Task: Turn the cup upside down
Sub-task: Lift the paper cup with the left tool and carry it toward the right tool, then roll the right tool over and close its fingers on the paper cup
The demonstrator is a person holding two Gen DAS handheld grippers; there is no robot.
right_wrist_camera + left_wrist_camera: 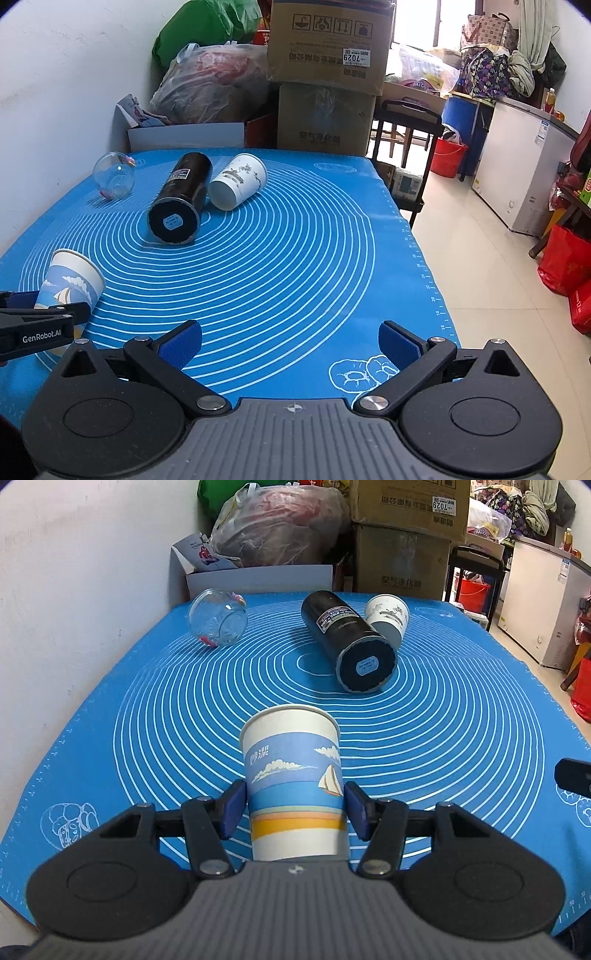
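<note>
A paper cup (293, 786) printed with a sailboat and clouds stands between the blue pads of my left gripper (295, 812), rim up, pads against its sides. It shows tilted at the left edge of the right wrist view (72, 277), held by the left gripper (37, 317) just above the blue mat (295, 277). My right gripper (290, 347) is open and empty above the mat's near right part.
A black flask (349, 642) lies on its side mid-mat, with a white paper cup (388, 618) lying beside it and a glass jar (218, 618) lying at the far left. Boxes and bags stand behind the table. The wall is on the left, the table edge and floor on the right.
</note>
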